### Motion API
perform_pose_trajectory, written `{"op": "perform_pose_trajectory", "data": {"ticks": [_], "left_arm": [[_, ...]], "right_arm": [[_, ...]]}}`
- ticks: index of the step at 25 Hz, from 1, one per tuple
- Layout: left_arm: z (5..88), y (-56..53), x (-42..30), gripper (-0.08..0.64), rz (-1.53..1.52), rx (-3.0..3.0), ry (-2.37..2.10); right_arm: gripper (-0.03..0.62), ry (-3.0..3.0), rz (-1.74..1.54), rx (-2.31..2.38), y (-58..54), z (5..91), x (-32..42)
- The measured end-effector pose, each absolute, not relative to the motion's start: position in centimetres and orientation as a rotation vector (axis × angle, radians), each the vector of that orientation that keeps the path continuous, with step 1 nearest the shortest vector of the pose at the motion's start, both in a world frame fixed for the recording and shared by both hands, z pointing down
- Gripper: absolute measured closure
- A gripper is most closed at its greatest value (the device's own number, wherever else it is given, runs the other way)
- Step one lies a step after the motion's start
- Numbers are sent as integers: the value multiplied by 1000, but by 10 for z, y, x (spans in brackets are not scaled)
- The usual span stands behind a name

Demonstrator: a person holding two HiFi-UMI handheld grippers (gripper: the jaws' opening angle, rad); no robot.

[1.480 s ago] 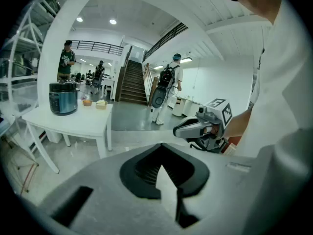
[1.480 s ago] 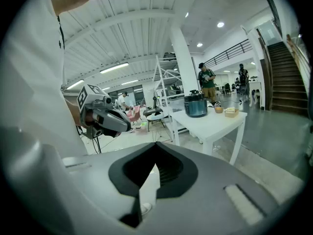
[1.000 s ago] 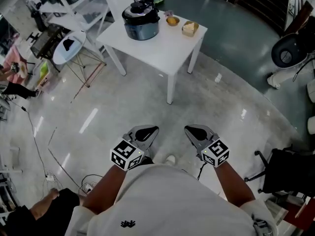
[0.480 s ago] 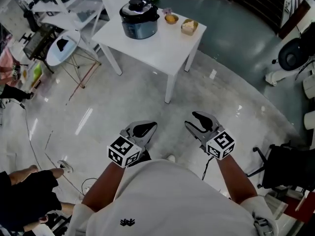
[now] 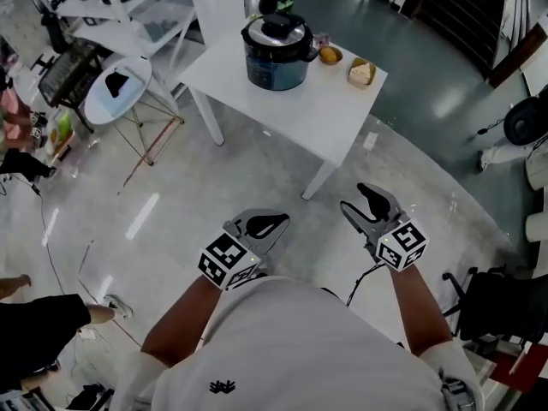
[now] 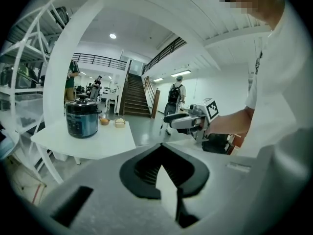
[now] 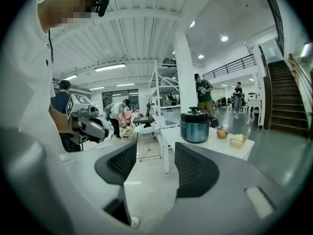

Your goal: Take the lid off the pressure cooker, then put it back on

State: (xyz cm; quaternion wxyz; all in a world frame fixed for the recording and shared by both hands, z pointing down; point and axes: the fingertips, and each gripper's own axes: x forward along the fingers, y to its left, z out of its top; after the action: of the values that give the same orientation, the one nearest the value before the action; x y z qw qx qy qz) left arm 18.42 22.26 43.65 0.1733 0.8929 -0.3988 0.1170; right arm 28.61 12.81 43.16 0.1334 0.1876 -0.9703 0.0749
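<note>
Blue-grey pressure cooker [image 5: 276, 67], black lid [image 5: 276, 31], white table [image 5: 318, 111], grey floor [image 5: 214, 187]

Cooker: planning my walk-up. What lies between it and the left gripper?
In the head view, only bare floor, then the table top before the cooker. Nothing blocks the left gripper.

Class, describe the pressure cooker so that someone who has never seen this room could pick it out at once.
Find the white table standing on the grey floor. At its far corner stands the pressure cooker, a round dark blue-grey pot with a black lid. It towers over the small bowl and little box beside it.
</note>
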Motion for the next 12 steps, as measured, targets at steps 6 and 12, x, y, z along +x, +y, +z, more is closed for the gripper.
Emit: {"op": "perform_pose_trajectory", "data": {"ticks": [6, 12], "left_arm": [[431, 211, 111, 552, 353, 2547, -1123], [427, 187, 70, 552, 292, 2525, -1165]], "right_arm": [[321, -2819, 163, 577, 83, 413, 207], [321, -2803, 97, 545, 40, 400, 159]]}}
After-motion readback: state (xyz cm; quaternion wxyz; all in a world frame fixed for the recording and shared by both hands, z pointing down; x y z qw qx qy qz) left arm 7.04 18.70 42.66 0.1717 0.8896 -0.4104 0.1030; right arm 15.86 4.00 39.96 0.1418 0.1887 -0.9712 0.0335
